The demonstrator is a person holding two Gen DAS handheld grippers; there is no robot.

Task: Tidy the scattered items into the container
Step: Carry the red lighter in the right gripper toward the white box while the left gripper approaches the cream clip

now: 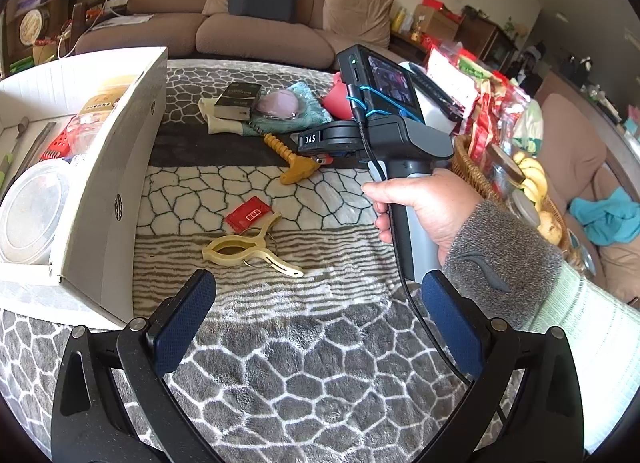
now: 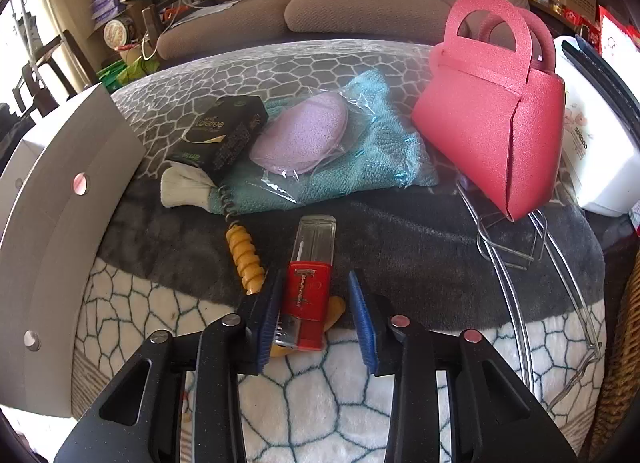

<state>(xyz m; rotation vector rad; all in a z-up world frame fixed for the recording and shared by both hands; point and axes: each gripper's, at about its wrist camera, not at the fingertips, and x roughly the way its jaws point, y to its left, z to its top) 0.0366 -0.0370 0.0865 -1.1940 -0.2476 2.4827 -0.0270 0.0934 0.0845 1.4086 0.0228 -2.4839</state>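
Right gripper (image 2: 316, 315) is spread around the red razor case (image 2: 307, 295); left pad is touching it, right pad is apart. Case is seen lying on the yellow screw toy (image 2: 245, 255), just in front of the teal towel (image 2: 360, 151). Left gripper (image 1: 316, 327) is held wide apart, nothing between pads. White box (image 1: 120, 167) is seen left of the towel, with a peg (image 1: 248, 249) and red packet (image 1: 247, 214) beside it.

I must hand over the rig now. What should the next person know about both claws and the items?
Left claw: open, empty, over the blanket beside the white box.
Right claw: open around the red razor case, not clamped yet.
Done: some things already lie in the box.
Left: razor case, yellow tool, black box, purple sponge, teal towel, cream clip, red packet.
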